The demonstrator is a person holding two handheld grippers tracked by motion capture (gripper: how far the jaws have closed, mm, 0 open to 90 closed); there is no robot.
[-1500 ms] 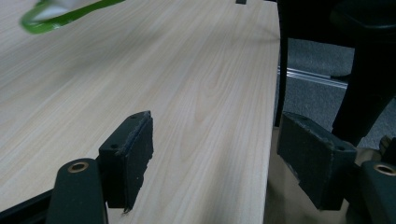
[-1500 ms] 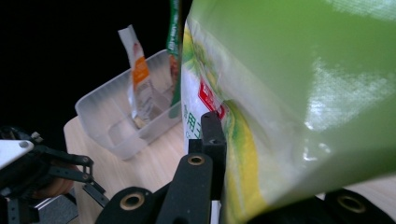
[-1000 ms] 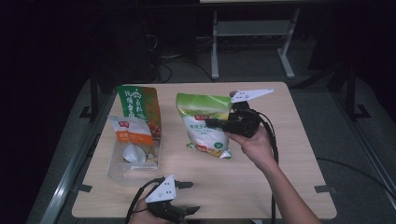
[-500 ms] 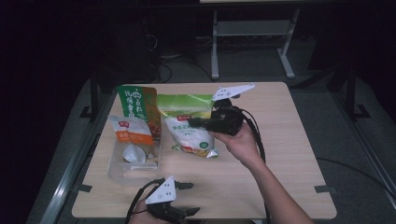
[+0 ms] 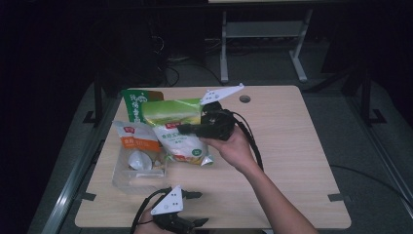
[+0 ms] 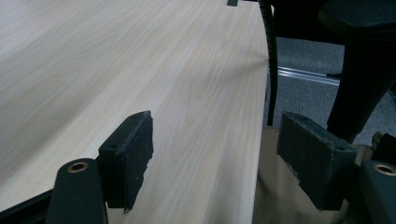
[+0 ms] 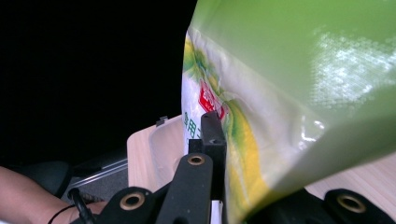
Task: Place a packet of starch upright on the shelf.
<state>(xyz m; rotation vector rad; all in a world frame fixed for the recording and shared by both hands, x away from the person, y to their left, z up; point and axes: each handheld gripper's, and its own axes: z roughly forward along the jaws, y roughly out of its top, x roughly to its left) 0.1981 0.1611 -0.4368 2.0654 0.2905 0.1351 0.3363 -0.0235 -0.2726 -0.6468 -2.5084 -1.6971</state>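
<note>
The right gripper (image 5: pixel 187 129) has its jaws clamped on the green-topped bag (image 5: pixel 181 131), held over the table (image 5: pixel 292 146) left of centre, just right of the orange-label bag (image 5: pixel 139 156). The right gripper view adds the clamp detail: one black pad (image 7: pixel 212 135) lies flat against the bag film (image 7: pixel 261 116). The left gripper (image 5: pixel 195 208) rests at the near edge; the left gripper view shows its jaws wide apart, nothing between them. Since one second earlier, the right gripper and bag have shifted left; the left gripper has stayed put.
</note>
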